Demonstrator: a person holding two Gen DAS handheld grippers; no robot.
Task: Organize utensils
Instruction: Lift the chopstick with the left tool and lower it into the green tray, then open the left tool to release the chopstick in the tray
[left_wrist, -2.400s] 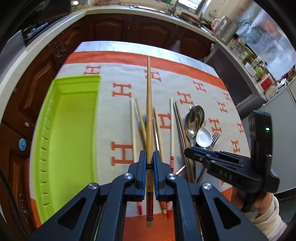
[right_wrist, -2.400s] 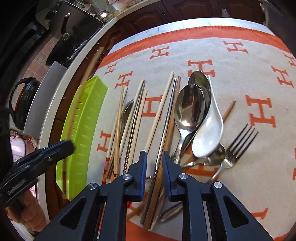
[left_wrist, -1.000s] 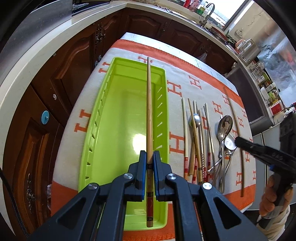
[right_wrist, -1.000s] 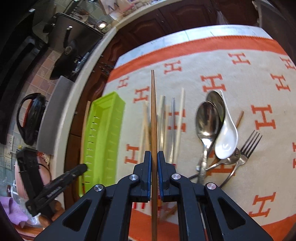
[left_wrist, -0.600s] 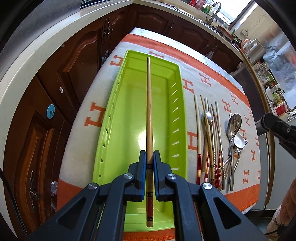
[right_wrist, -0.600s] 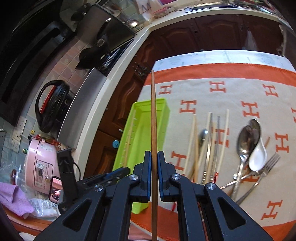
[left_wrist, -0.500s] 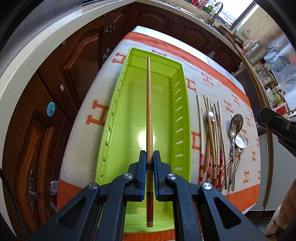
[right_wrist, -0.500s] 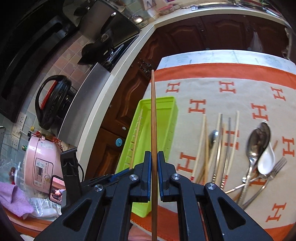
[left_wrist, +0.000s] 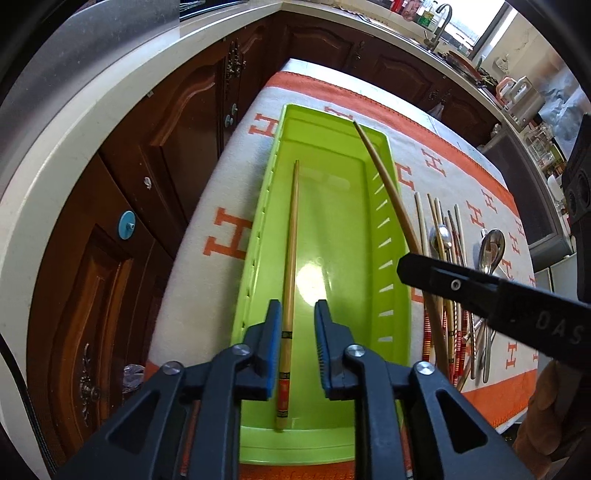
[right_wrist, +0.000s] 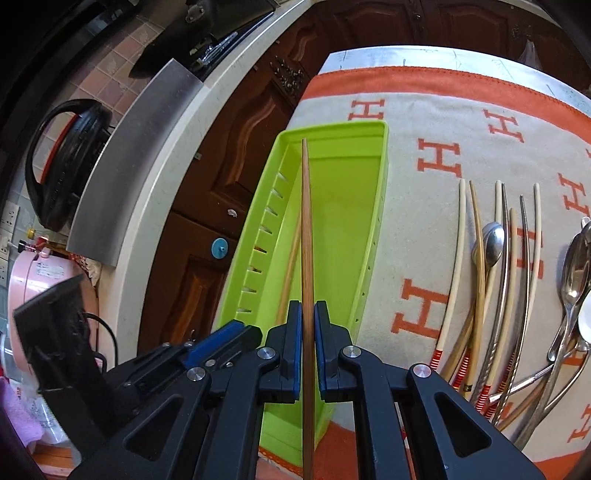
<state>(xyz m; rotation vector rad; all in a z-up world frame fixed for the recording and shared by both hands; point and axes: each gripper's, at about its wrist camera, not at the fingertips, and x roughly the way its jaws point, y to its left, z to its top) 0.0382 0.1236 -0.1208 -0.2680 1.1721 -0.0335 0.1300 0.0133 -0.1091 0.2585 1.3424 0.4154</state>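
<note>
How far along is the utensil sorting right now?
Barely started. Done: one chopstick lies in the green tray, between the open left hand-held gripper fingers. In hand: the right hand-held gripper grips a second chopstick over the tray. Left: remaining chopsticks and spoons on the cloth.

Dark brown wooden cabinets (left_wrist: 192, 122) with carved doors run under a pale countertop (left_wrist: 66, 147) along the left and far sides. A window (left_wrist: 476, 18) sits far right, behind a curved faucet (left_wrist: 439, 16). Pinkish wall tiles (right_wrist: 110, 77) show at far left, daylight bright.
</note>
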